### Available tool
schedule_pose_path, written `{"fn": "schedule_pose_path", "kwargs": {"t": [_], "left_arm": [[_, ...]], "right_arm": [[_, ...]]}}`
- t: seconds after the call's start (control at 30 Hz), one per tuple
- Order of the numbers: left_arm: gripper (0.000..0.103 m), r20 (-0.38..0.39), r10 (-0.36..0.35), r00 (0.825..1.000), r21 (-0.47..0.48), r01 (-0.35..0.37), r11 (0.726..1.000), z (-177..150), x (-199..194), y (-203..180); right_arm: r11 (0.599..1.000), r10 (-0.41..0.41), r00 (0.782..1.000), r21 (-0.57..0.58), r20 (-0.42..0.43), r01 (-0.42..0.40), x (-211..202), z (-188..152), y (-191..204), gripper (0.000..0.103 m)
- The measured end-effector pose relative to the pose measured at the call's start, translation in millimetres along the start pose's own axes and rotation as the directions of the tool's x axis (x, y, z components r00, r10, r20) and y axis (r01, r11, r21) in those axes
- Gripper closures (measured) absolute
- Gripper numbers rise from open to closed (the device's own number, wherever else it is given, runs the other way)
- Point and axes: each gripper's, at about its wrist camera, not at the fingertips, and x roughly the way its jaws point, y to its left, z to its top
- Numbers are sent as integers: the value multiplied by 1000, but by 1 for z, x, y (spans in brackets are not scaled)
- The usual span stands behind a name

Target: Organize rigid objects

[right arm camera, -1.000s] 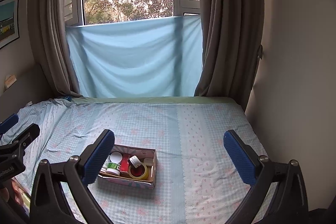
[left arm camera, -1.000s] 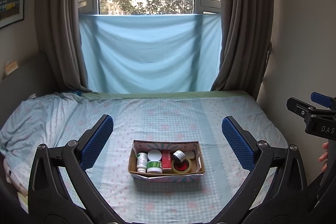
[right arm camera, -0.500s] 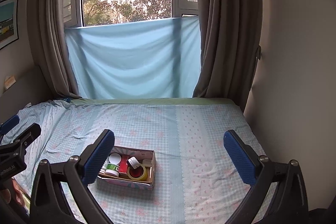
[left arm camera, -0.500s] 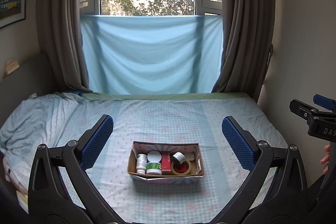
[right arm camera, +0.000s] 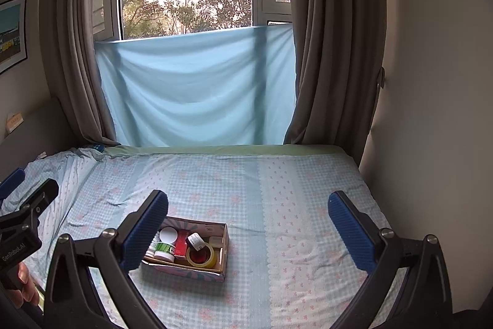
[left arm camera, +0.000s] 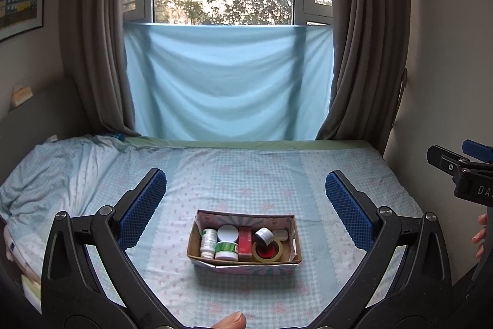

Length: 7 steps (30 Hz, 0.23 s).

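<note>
A patterned cardboard box [left arm camera: 246, 265] sits on the bed and holds a white pill bottle [left arm camera: 208, 242], a green-labelled jar [left arm camera: 227, 250], a white lid [left arm camera: 228, 232], a red box [left arm camera: 246, 241], a yellow tape roll [left arm camera: 267, 251] and a small dark-capped jar [left arm camera: 264, 235]. My left gripper [left arm camera: 245, 202] is open and empty, held above and in front of the box. My right gripper [right arm camera: 248, 224] is open and empty, with the box [right arm camera: 191, 269] low behind its left finger.
The bed [left arm camera: 246, 171] has a blue checked sheet, rumpled at the left [left arm camera: 46, 174]. A wall [right arm camera: 431, 113] runs along the right side. Curtains [left arm camera: 363, 51] and a hung blue cloth [left arm camera: 228, 82] cover the window behind.
Both grippers have drifted back slightly, so the box sits a little lower in each view. Jaws stay open. A fingertip now shows at the bottom of the left wrist view.
</note>
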Motion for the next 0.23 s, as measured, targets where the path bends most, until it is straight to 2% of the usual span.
{"fn": "schedule_pose_path", "kwargs": {"t": [0.23], "left_arm": [[0,-58,5,998,29,-3,1000,-9,21,4]], "right_arm": [[1000,-4,999,9,-47,4,24,-1,4,0]]}}
